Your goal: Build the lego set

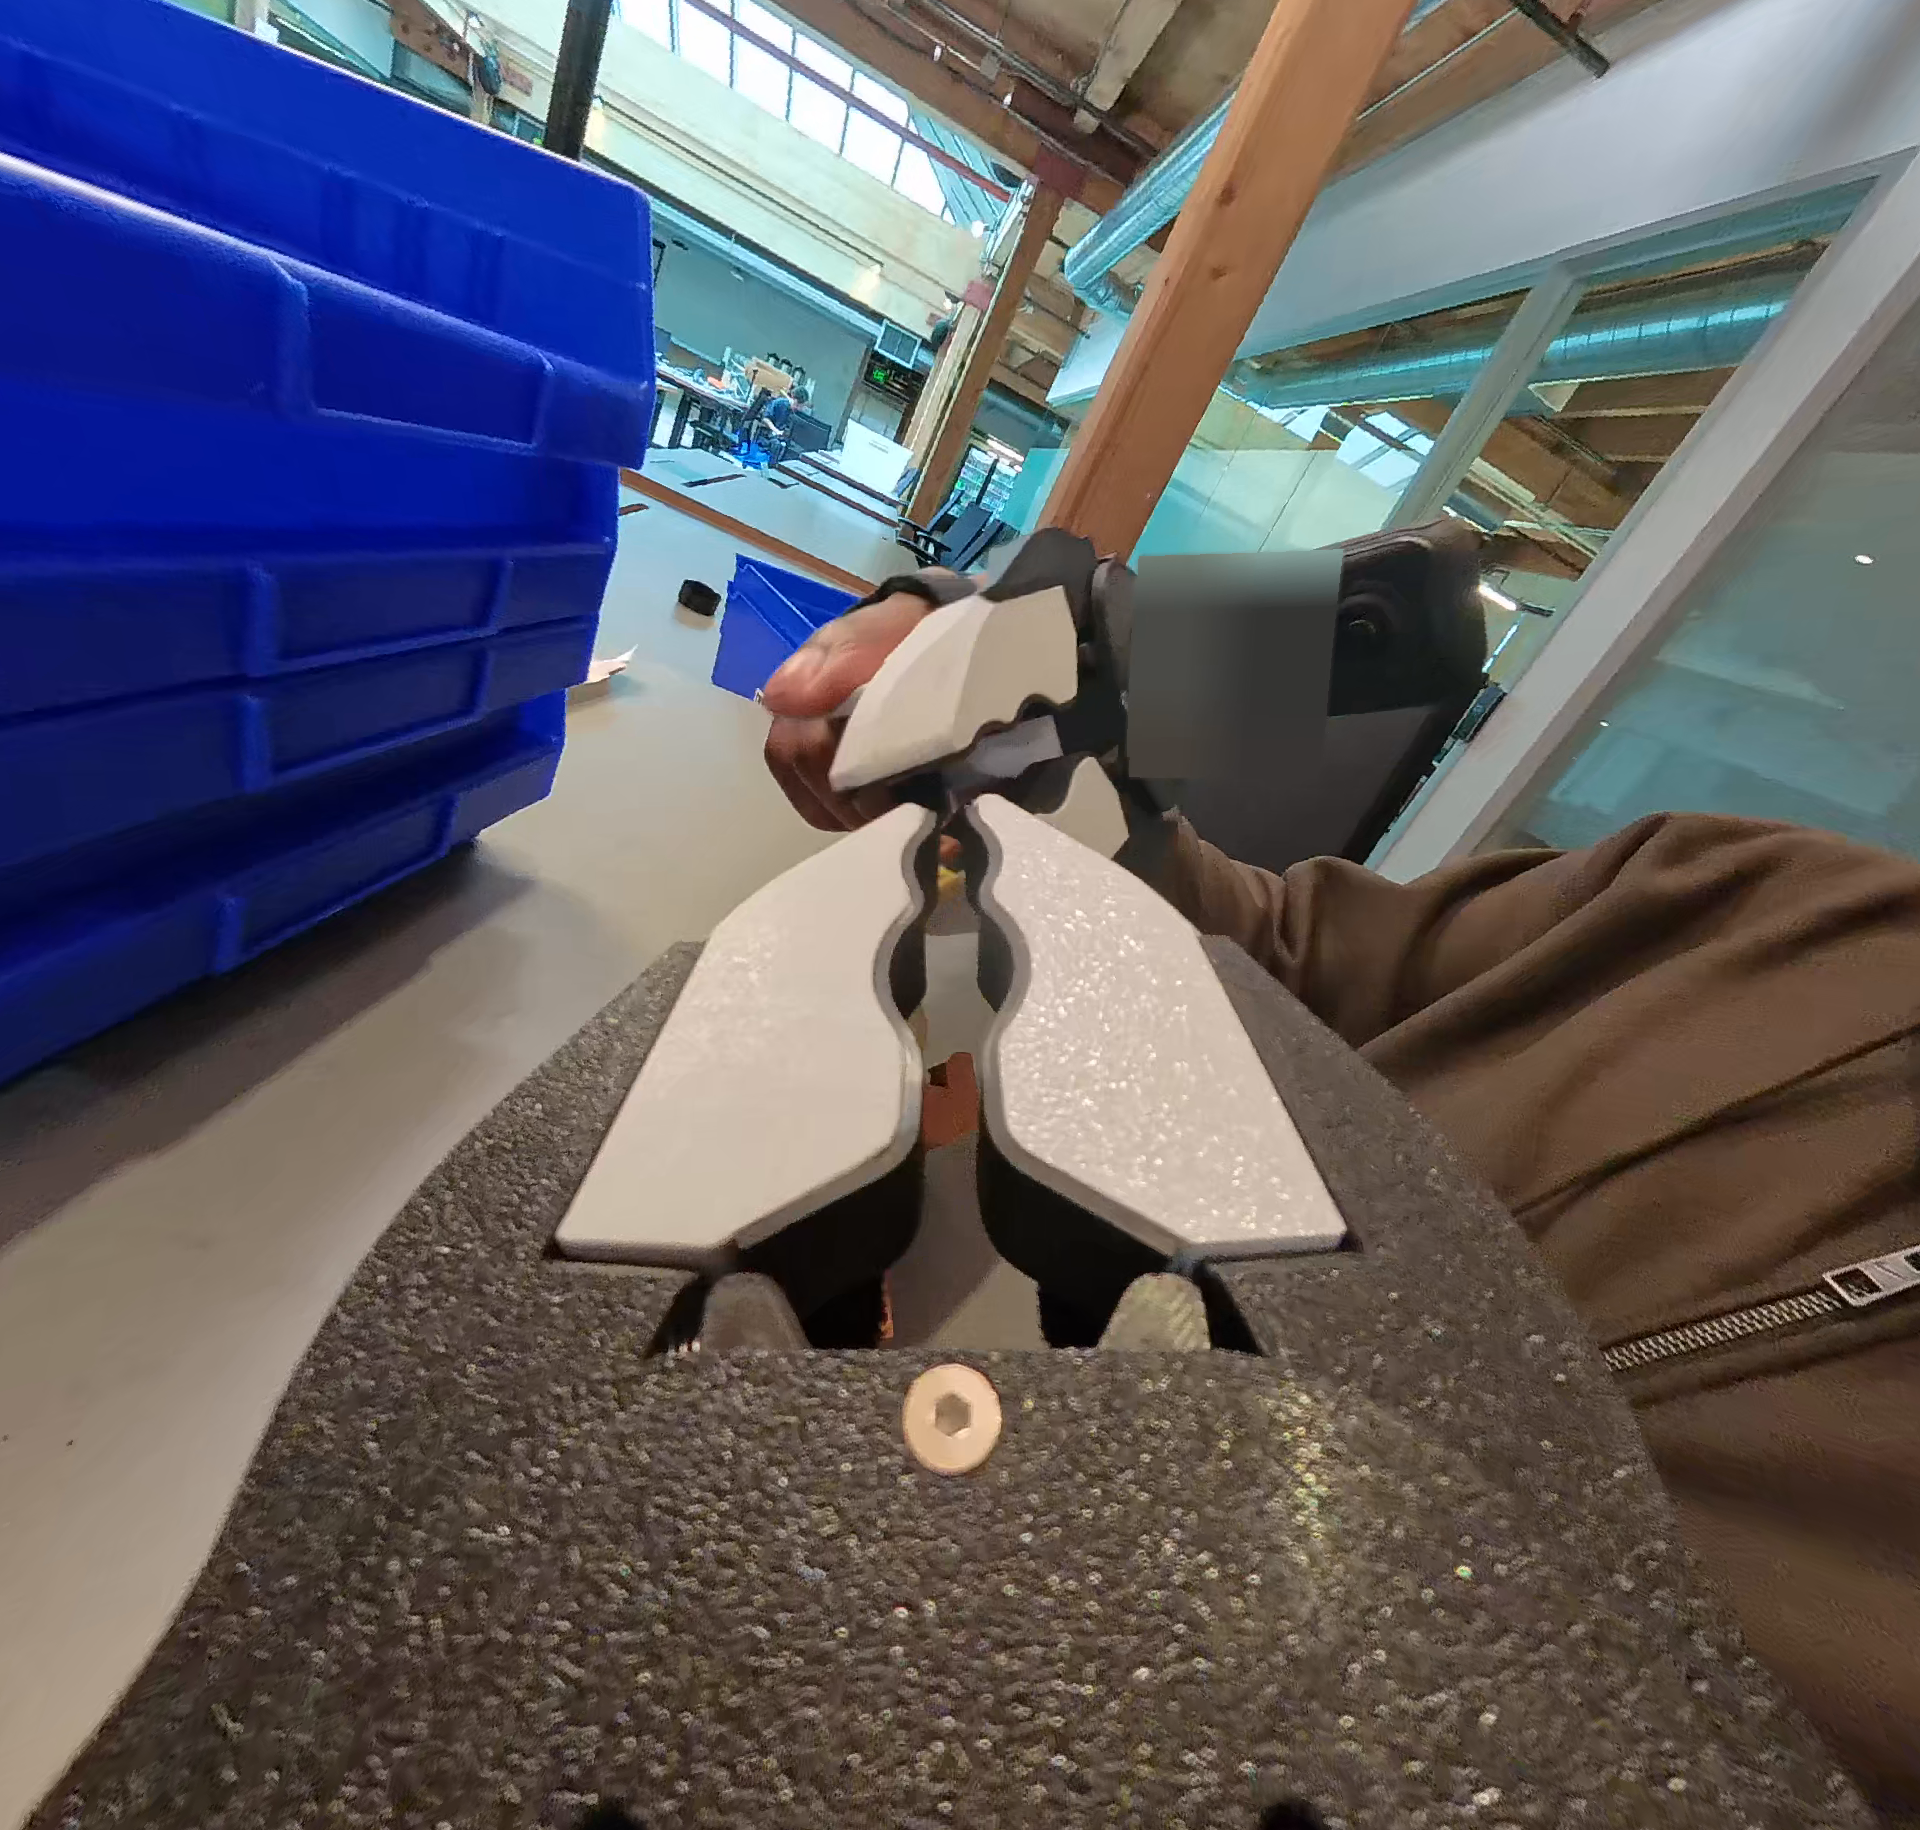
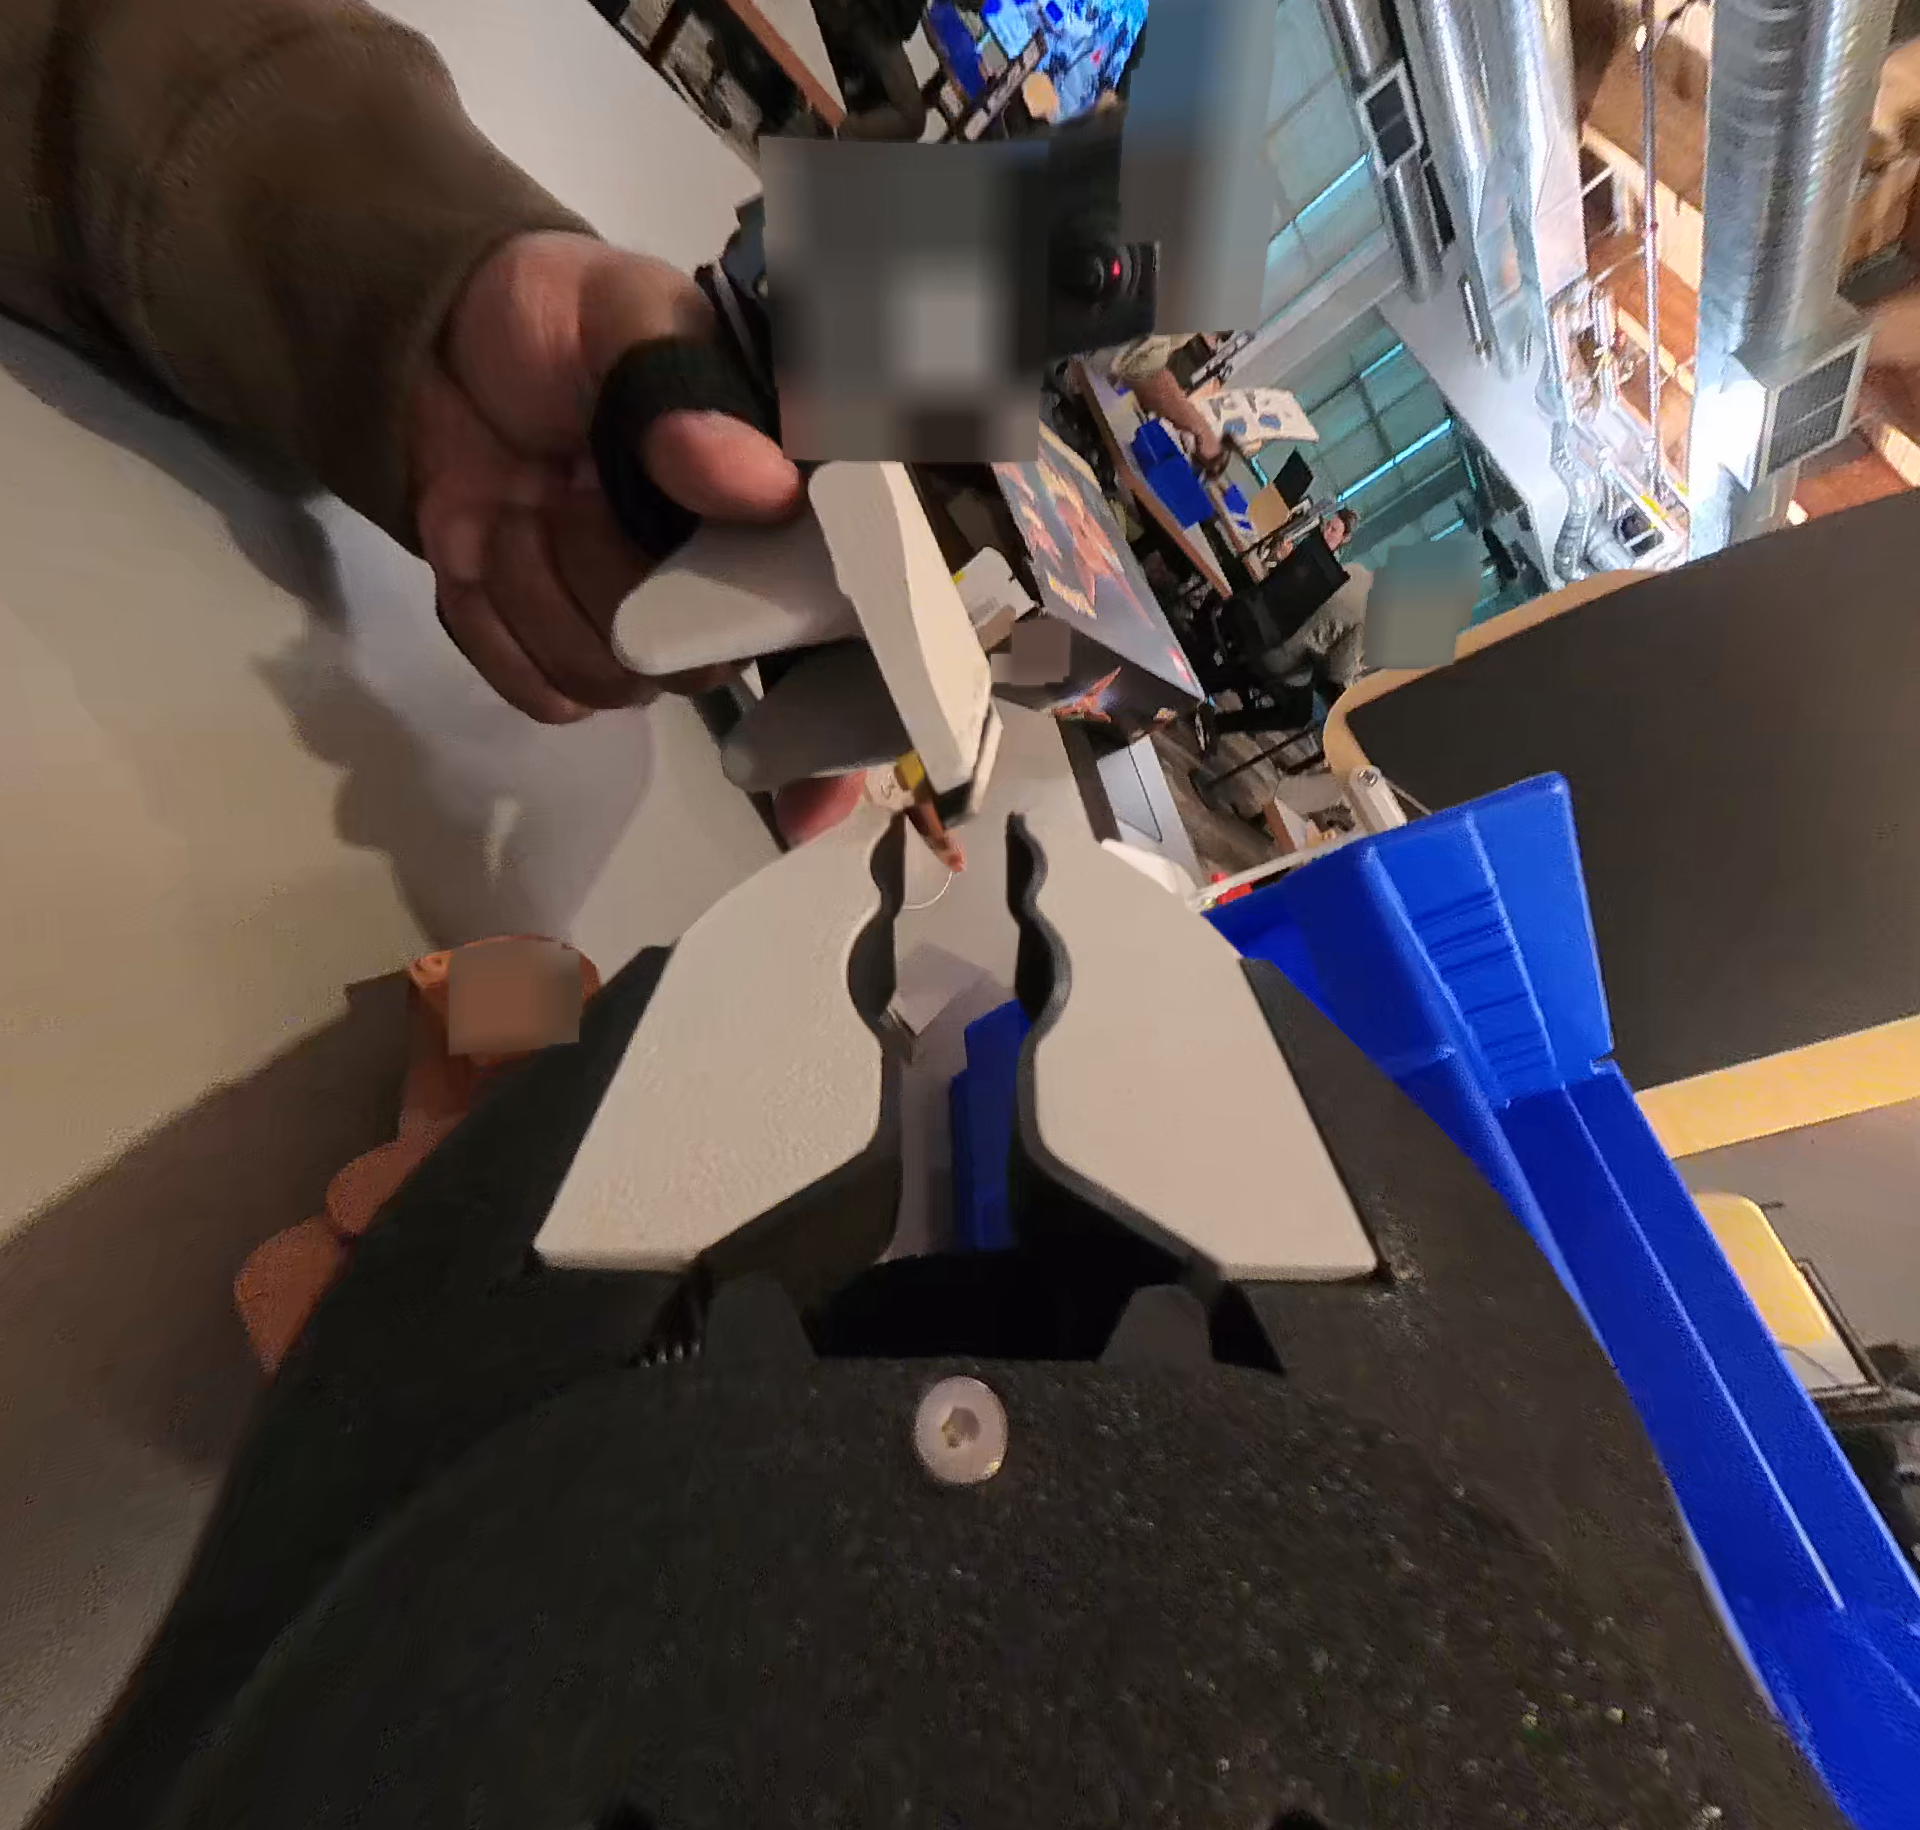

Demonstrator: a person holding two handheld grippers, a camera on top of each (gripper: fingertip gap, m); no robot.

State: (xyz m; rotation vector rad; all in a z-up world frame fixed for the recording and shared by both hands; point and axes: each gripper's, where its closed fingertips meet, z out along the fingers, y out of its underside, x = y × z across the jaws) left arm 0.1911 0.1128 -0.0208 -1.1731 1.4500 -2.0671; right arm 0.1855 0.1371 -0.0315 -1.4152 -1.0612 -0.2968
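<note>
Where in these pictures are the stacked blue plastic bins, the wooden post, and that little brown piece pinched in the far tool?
stacked blue plastic bins (image 1: 312, 492), left wrist view, side wall.
wooden post (image 1: 1236, 232), left wrist view, mid-shaft.
little brown piece (image 2: 933, 830), right wrist view, exposed end.

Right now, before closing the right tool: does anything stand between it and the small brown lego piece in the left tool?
Nothing visible does. The brown lego piece, pinched by the left tool, pokes into the open gap of the right tool.

Stacked blue bins wall the left; grey table beside them lies open
</note>
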